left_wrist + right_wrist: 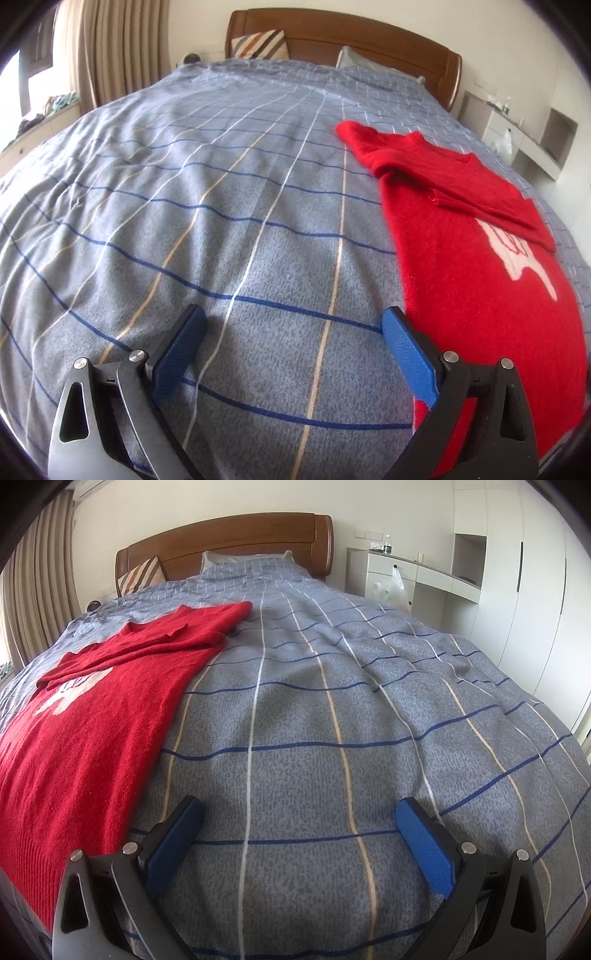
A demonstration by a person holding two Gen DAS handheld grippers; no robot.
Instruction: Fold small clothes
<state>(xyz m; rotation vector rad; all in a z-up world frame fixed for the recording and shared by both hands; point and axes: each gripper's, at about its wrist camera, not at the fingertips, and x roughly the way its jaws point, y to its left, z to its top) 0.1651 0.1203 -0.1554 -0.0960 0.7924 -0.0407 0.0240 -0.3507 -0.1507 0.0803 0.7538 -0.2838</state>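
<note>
A red sweater (480, 266) lies flat on a bed (221, 221) covered by a blue-grey checked quilt with white, tan and dark blue lines. Both sleeves are folded in across the chest, and a white design shows partly below them. The hem end is nearest the cameras, the neck end points toward the wooden headboard (332, 33).

The left hand-held gripper (293, 326) hangs over bare quilt just left of the sweater, its blue-padded jaws spread wide with nothing between them. Its right finger (410, 354) sits at the sweater's long edge; whether it touches the knit cannot be told.

The right hand-held gripper (299, 814) is over bare quilt on the sweater's (85, 716) other side, jaws likewise wide apart and empty. Its left finger (173, 842) is near the sweater's edge but apart from it.

A striped cushion (258, 44) and a pillow (243, 559) rest by the headboard. Beige curtains (110, 48) hang to the left of the bed; a white desk (424, 572) with a plastic bag (391, 589) hanging from it and white wardrobes (524, 590) stand to the right.
</note>
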